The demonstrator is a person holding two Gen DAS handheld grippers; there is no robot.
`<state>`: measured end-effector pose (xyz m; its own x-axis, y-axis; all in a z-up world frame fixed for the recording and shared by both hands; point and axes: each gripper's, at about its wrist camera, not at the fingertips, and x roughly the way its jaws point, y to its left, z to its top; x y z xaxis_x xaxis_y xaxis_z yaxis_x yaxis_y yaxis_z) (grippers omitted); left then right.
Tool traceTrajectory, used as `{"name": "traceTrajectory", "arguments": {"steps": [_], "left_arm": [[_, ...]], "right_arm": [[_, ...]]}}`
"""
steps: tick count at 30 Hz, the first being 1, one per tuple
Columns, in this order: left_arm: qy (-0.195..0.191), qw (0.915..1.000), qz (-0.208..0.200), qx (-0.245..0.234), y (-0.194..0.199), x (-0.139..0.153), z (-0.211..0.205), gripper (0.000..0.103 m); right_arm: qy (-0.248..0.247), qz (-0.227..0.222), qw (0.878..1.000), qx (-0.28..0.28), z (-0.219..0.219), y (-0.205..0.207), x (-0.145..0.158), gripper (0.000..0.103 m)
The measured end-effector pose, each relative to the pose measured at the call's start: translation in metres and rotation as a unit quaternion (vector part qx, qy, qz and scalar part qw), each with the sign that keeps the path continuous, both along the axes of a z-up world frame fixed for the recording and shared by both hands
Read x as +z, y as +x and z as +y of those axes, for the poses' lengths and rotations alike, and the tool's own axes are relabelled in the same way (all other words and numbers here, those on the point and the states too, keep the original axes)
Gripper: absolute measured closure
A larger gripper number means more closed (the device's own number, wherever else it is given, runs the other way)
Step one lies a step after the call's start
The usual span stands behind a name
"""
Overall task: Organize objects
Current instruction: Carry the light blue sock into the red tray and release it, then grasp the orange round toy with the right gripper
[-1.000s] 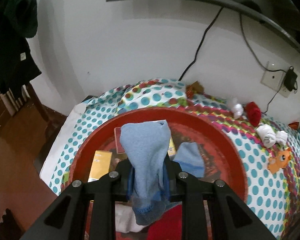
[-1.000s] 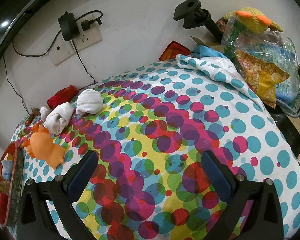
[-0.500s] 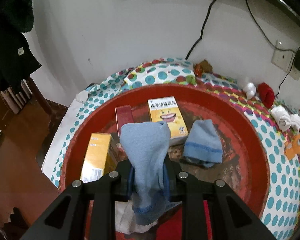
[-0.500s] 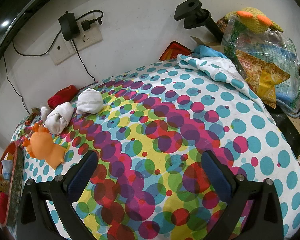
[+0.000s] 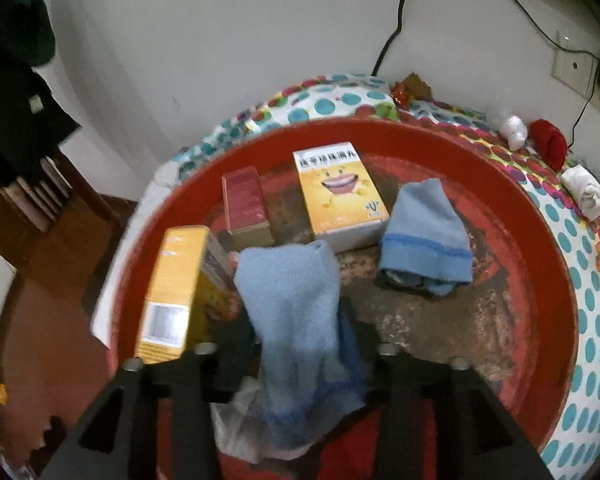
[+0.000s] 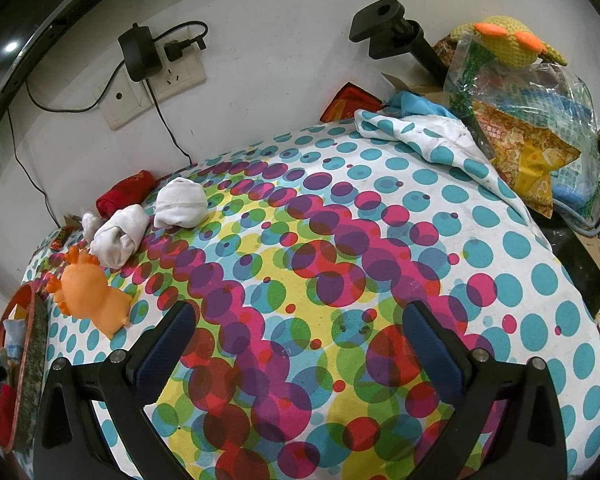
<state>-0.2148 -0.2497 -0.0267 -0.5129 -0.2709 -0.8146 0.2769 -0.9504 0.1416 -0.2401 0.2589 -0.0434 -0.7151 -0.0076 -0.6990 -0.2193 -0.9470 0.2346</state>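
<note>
Socks of soft light-blue fleece: one point(image 5: 296, 312) hangs between the left gripper point(image 5: 300, 344) jaws, which are opening, over a round red tray point(image 5: 540, 240) that holds a yellow carton point(image 5: 172, 288). Its folded twin point(image 5: 424, 236) lies flat further right. The right gripper point(image 6: 296, 344) is spread wide and empty above the bare dotted cloth point(image 6: 340, 240).

sock point(image 5: 296, 312): fleecy cloth | tray point(image 5: 532, 216): glossy, maybe plastic | boxes point(image 5: 340, 192): printed card
</note>
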Motion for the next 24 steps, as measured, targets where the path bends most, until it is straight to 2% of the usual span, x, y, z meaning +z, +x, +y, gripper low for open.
{"name": "traceTrajectory", "arguments": {"steps": [2,4,6,8,9,10,12,15,18,20,22,24], "left_arm": [[0.013,0.9987,0.049,-0.004,0.010,0.025,-0.002,0.057],[0.023,0.9939,0.108,-0.012,0.026,0.057,-0.004,0.050],[0.054,0.9835,0.171,-0.025,0.056,0.090,-0.005,0.043],[0.091,0.9651,0.240,-0.051,0.106,0.115,0.000,0.029],[0.093,0.9610,0.254,-0.059,0.121,0.117,0.003,0.022],[0.091,0.9572,0.266,-0.070,0.142,0.116,0.009,0.020],[0.079,0.9564,0.259,-0.108,0.181,0.097,0.026,0.020],[0.068,0.9626,0.220,-0.142,0.215,0.058,0.043,0.020],[0.106,0.9643,0.189,-0.152,0.239,0.021,0.048,0.020],[0.129,0.9634,0.172,-0.160,0.251,-0.002,0.049,0.020],[0.142,0.9632,0.168,-0.154,0.259,-0.015,0.054,0.020],[0.171,0.9608,0.164,-0.144,0.259,-0.022,0.053,0.020]], "right_arm": [[0.001,0.000,1.000,-0.001,0.000,0.000,0.000,0.000],[0.002,-0.001,1.000,-0.001,-0.001,-0.001,0.000,0.000],[0.004,-0.002,1.000,-0.002,-0.002,-0.001,0.000,0.000],[0.006,-0.003,1.000,-0.003,-0.001,-0.001,0.000,0.000],[0.007,-0.003,1.000,-0.003,-0.001,-0.001,0.001,0.000],[0.008,-0.006,1.000,-0.003,-0.001,-0.002,0.000,0.000],[0.013,-0.013,1.000,0.001,-0.003,-0.004,-0.001,0.000],[0.027,-0.026,0.999,0.008,-0.008,-0.007,-0.003,0.000],[0.075,-0.054,0.996,0.008,-0.024,-0.006,-0.005,0.000],[0.071,-0.040,0.996,0.034,-0.045,0.004,0.001,0.000],[0.072,-0.033,0.995,0.056,-0.070,0.009,0.008,0.000],[0.089,-0.034,0.992,0.084,-0.102,0.006,0.014,0.000]]}}
